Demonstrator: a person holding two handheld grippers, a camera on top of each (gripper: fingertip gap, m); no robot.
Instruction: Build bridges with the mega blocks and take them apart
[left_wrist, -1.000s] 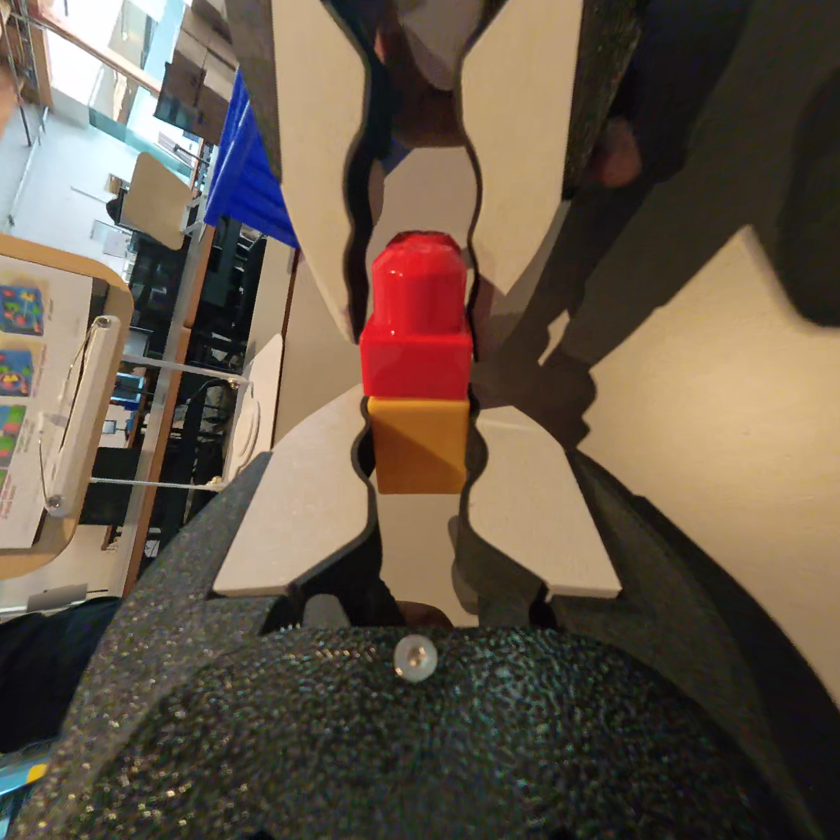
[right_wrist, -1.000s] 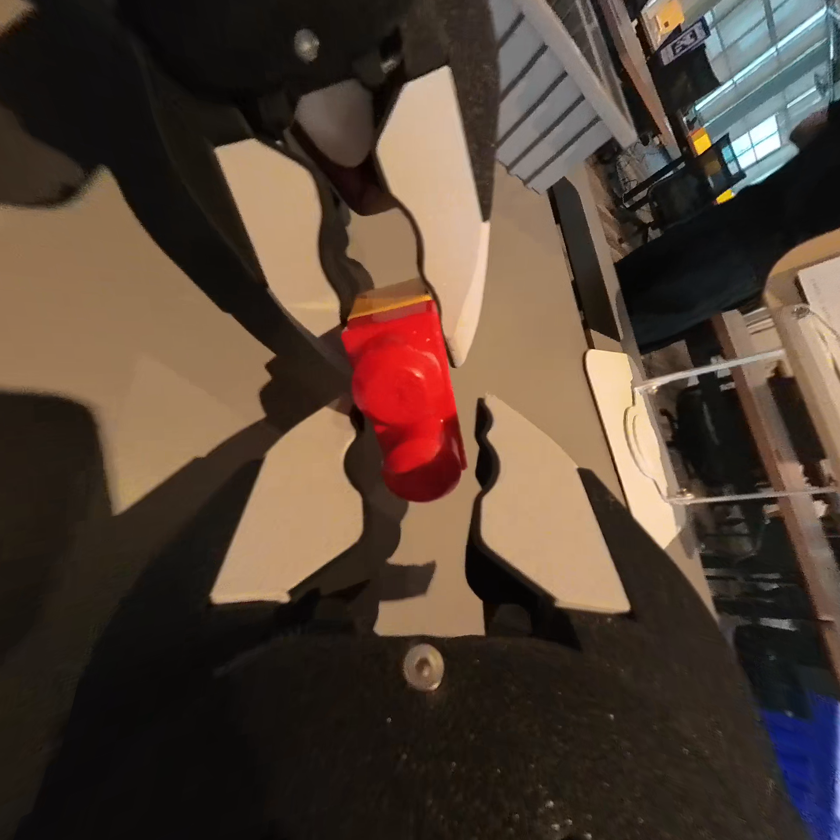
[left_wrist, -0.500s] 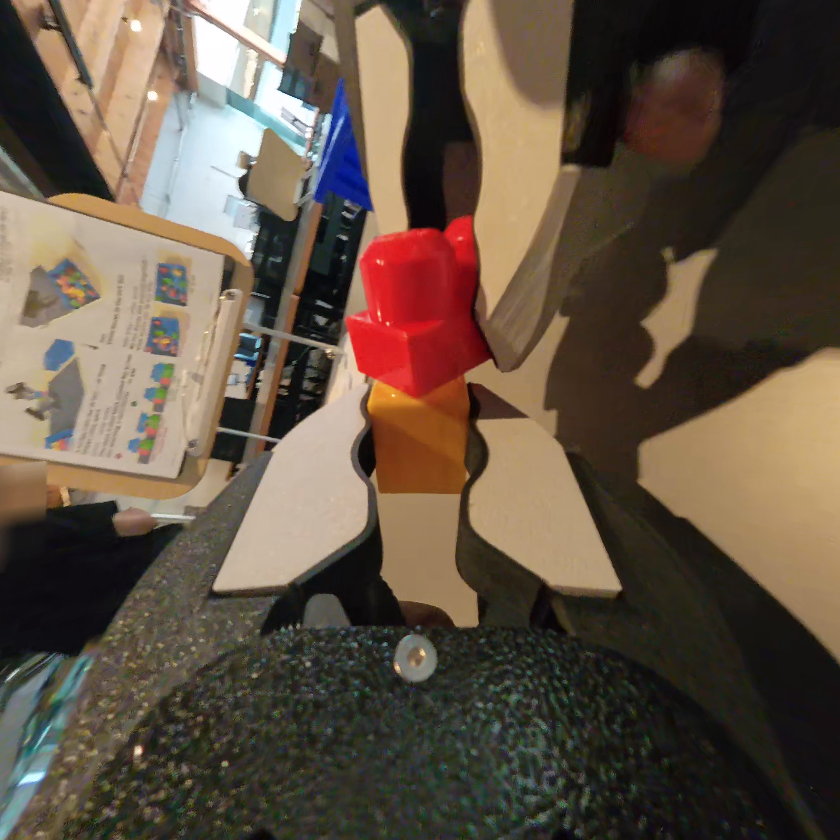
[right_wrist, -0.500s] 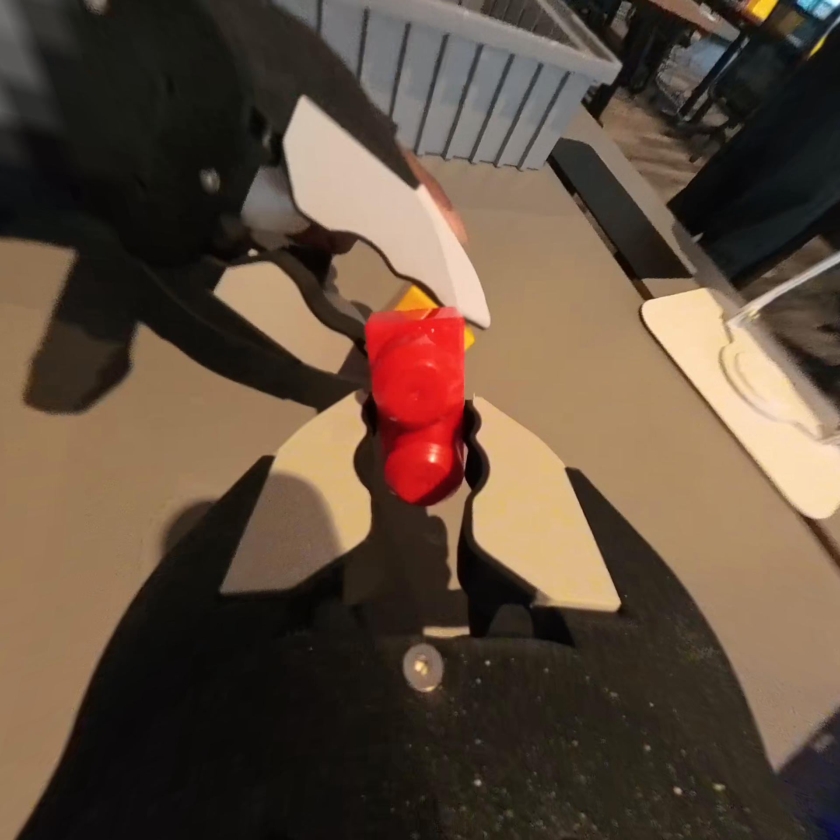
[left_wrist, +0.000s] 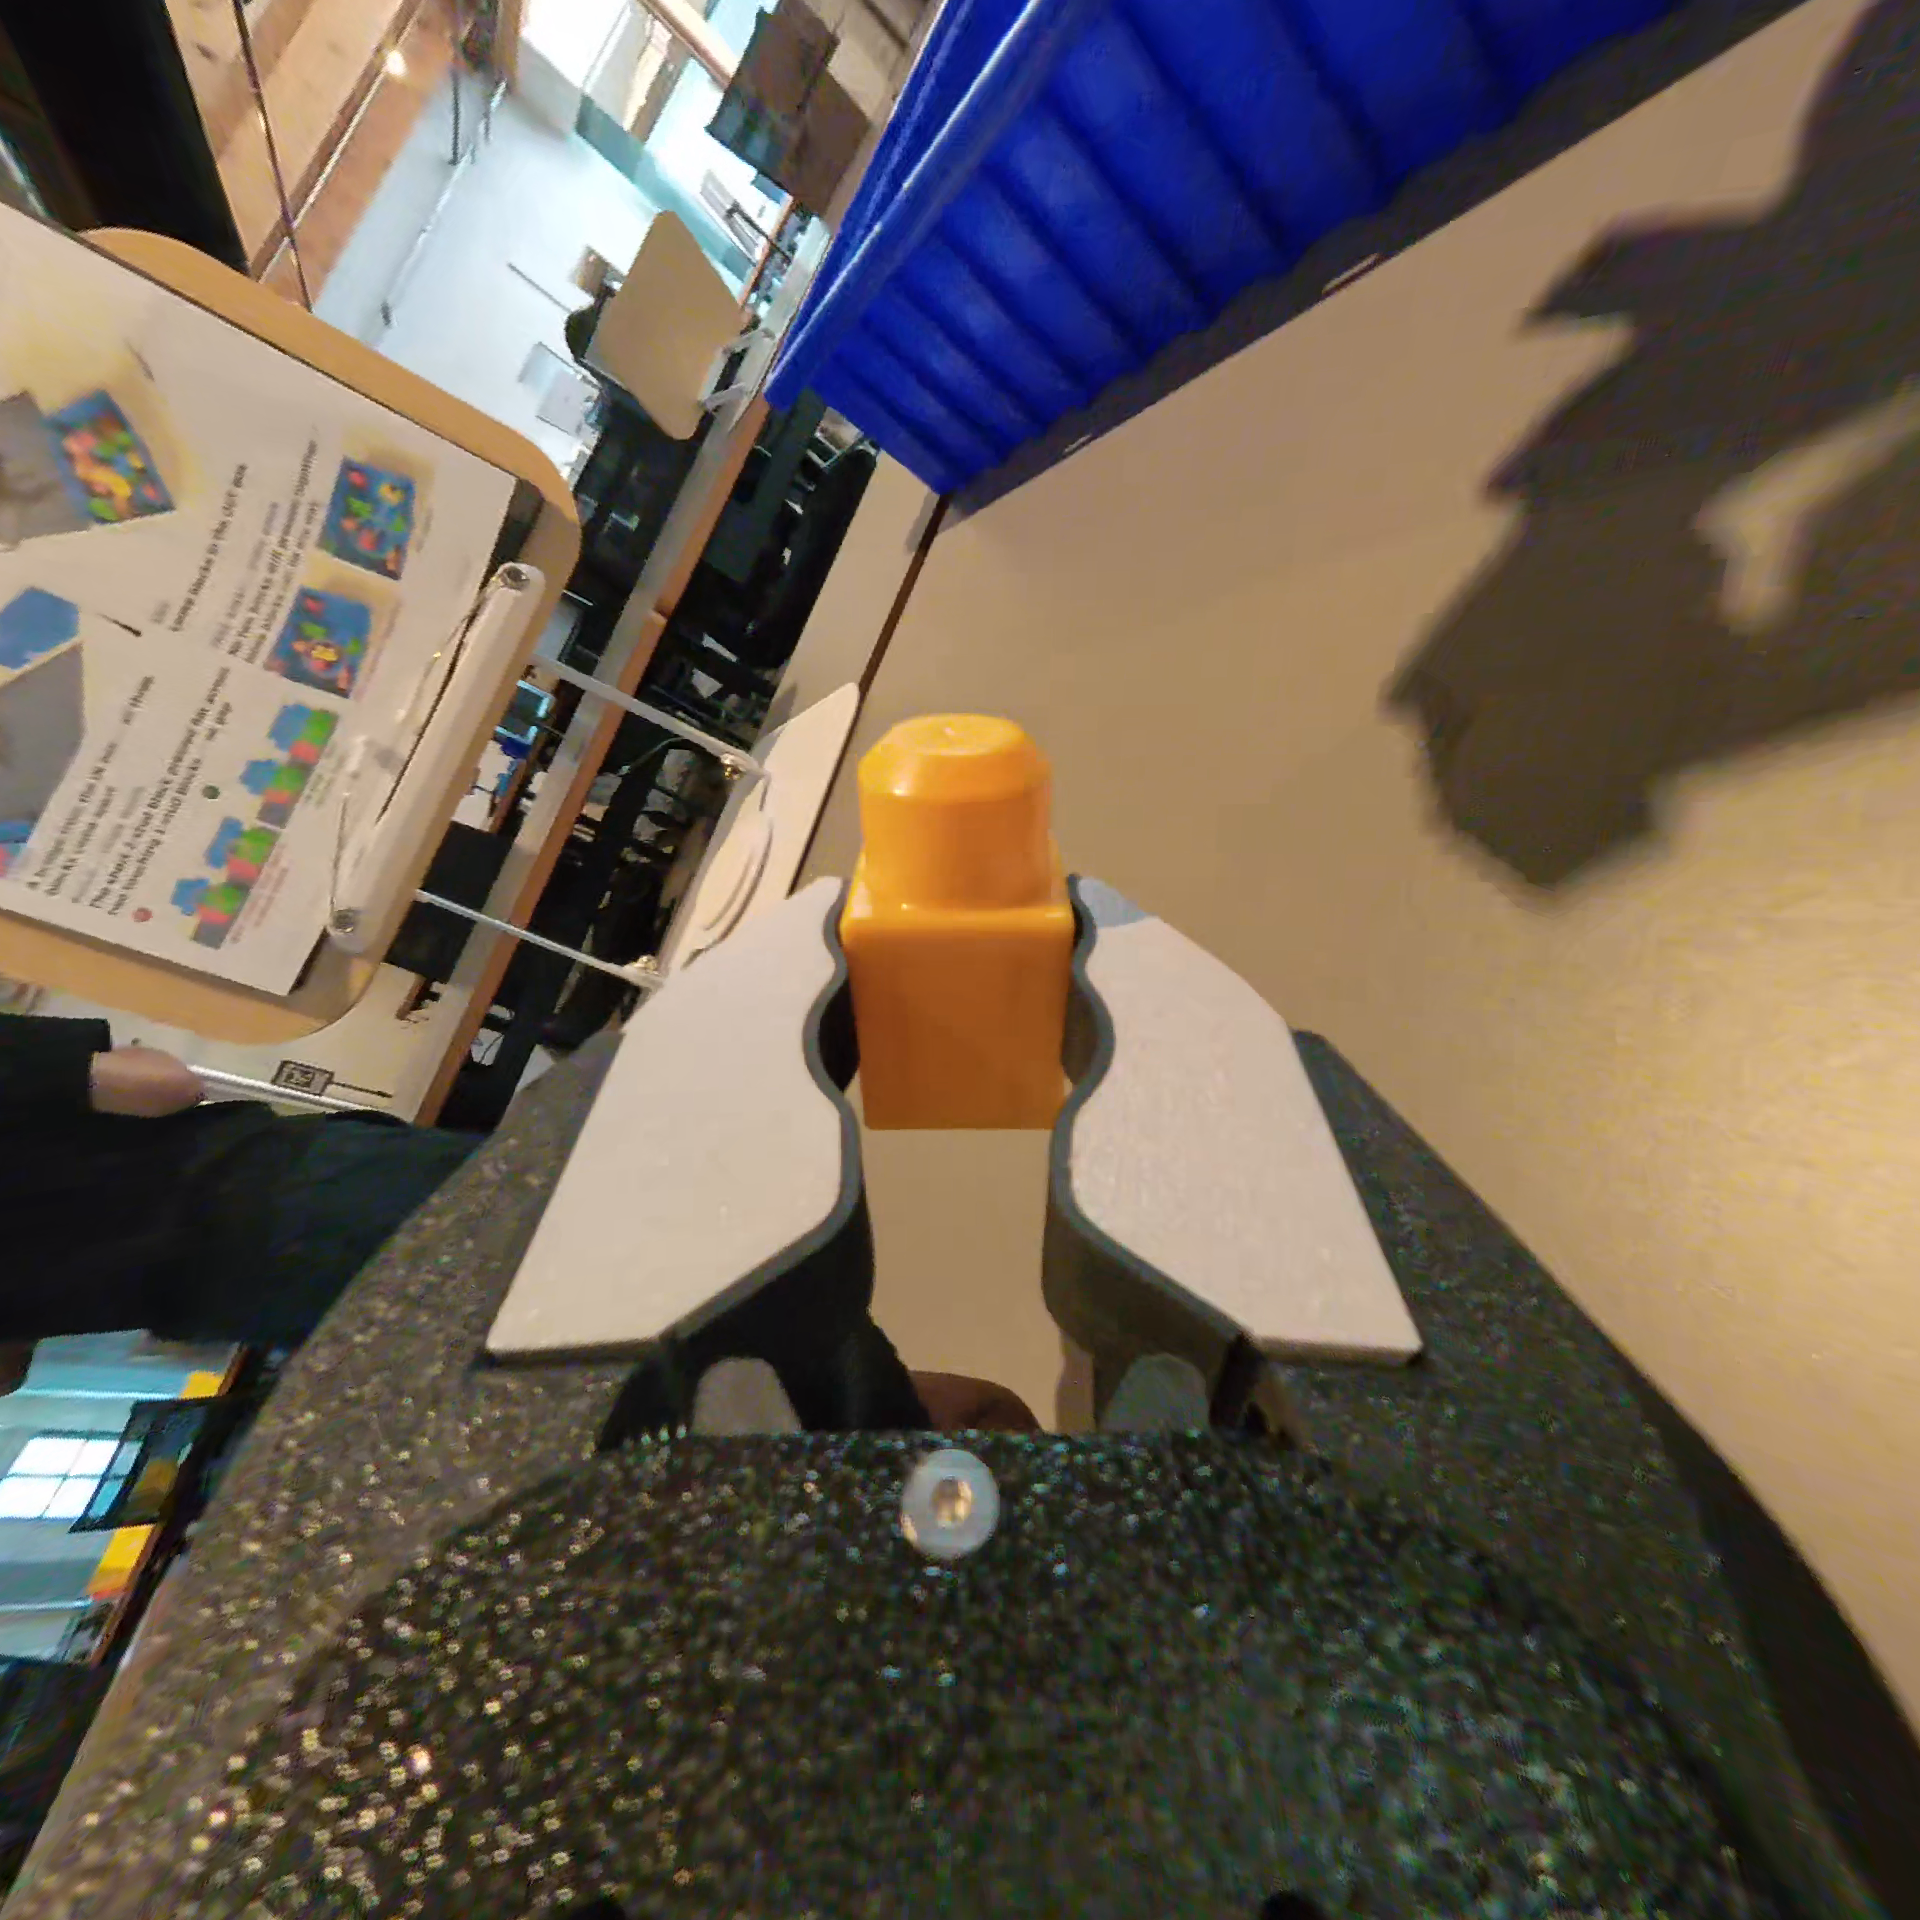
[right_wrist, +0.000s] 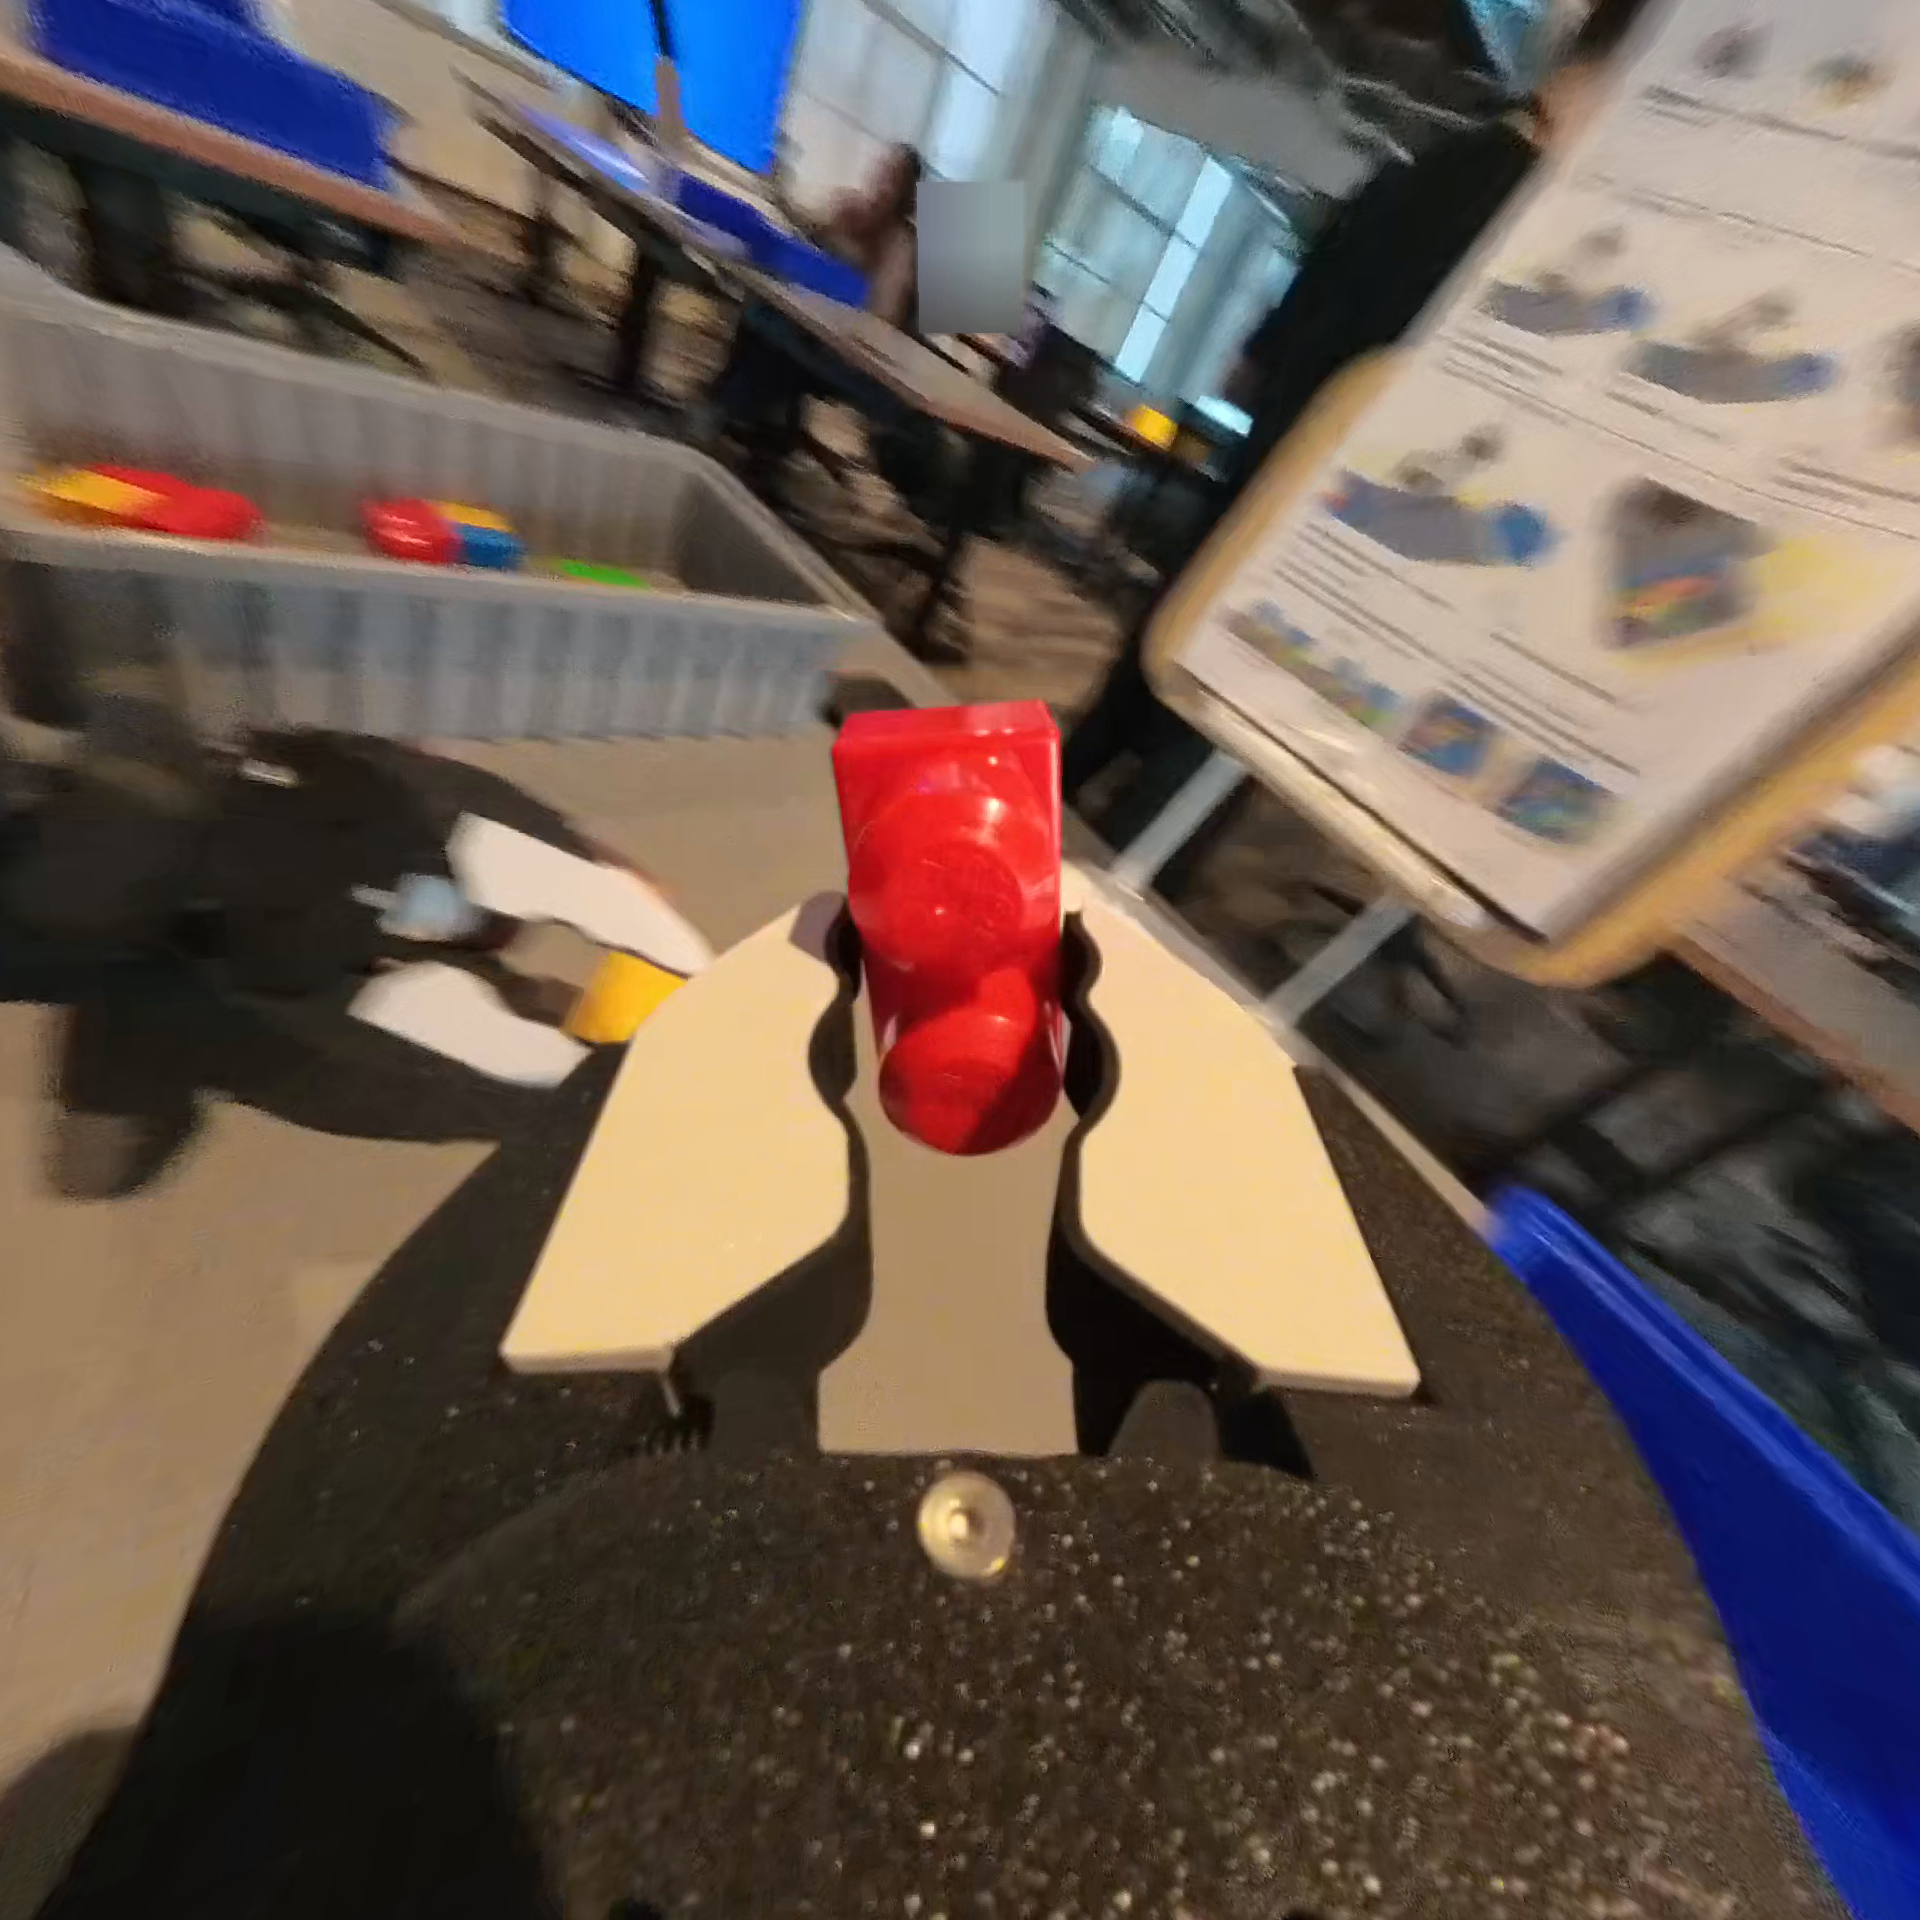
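Setting: a busy workshop hall, tan table (left_wrist: 1455, 935) in front, further benches and windows behind.

Left wrist view, left to right:
- Instruction board (left_wrist: 239, 665) on a wooden stand, pictures of block builds; text not read.
- A dark sleeve (left_wrist: 156, 1195) at the left edge; whose, not determinable.
- Left gripper (left_wrist: 956, 997), jaws clenched on the orange block (left_wrist: 956, 966), its single stud pointing away from the camera. Block is off the table, in the air.
- Blue bin (left_wrist: 1143, 229) along the far table edge; contents hidden from this angle.
- Blurred dark shadow on the table, right side; its source lies out of frame.

Right wrist view, left to right:
- Grey bin (right_wrist: 416, 644) holding loose red, yellow, blue and green pieces; smeared, so the count is unknown.
- The left gripper again, farther off and blurred, a yellow-orange piece between its fingers.
- Right gripper (right_wrist: 956, 1018), jaws clamped on the red block (right_wrist: 951, 914), two studs facing the camera; its underside is not visible.
- Instruction board again, then a blue bin corner (right_wrist: 1714, 1455) cut off at the lower right.

Change noted: a second ago red sat pressed onto orange, with both grippers at the pair; half a second ago it was levered askew. Now each gripper carries its own block, well apart.

Judgement: this joint is taken apart. Likely next is dropping the pieces into a bin. Whether any other bridge parts remain assembled cannot be told from here.
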